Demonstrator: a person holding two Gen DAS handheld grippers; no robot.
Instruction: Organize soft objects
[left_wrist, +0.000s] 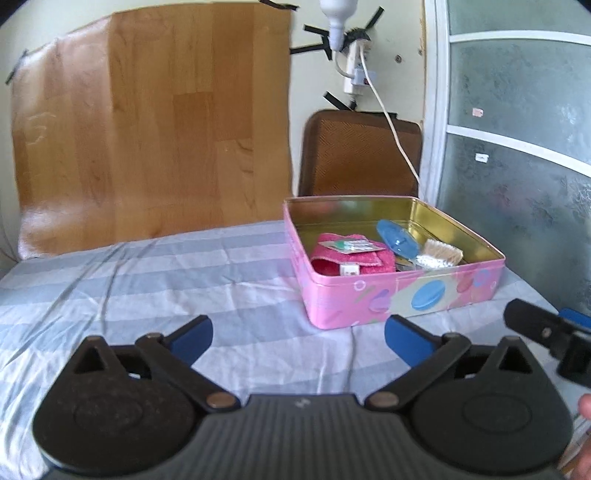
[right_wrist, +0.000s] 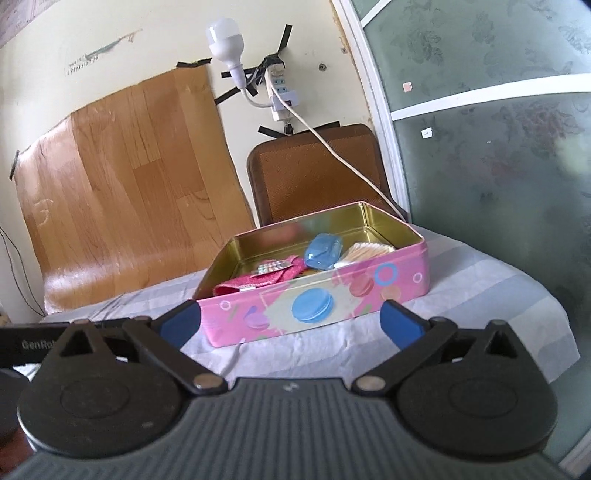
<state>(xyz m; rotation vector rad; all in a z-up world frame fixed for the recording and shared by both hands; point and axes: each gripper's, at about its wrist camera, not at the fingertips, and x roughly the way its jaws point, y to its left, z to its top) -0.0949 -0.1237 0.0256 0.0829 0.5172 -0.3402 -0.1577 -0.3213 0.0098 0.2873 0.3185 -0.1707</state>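
the left gripper (left_wrist: 298, 336) has its blue-tipped fingers (left_wrist: 192, 339) spread wide with nothing between them, hovering over a grey-and-white striped cloth-covered table (left_wrist: 147, 280). ahead of its right fingertip and slightly to the right sits an open pink rectangular metal tin with macaron prints (left_wrist: 406, 295). inside the tin, on the side nearer the left finger, lies a folded pink terry cloth (left_wrist: 351, 260) with a small foil blister strip (left_wrist: 352, 246) on top; further right are a translucent blue plastic case (left_wrist: 395, 238) and a bundle of cotton swabs (left_wrist: 441, 255).

the right gripper (right_wrist: 291, 323) is likewise spread apart and holds nothing. the pink tin (right_wrist: 369, 291) lies just beyond and between its fingertips (right_wrist: 400, 324), with the pink cloth (right_wrist: 269, 277) toward the left finger and the blue case (right_wrist: 323, 251) near the centre.
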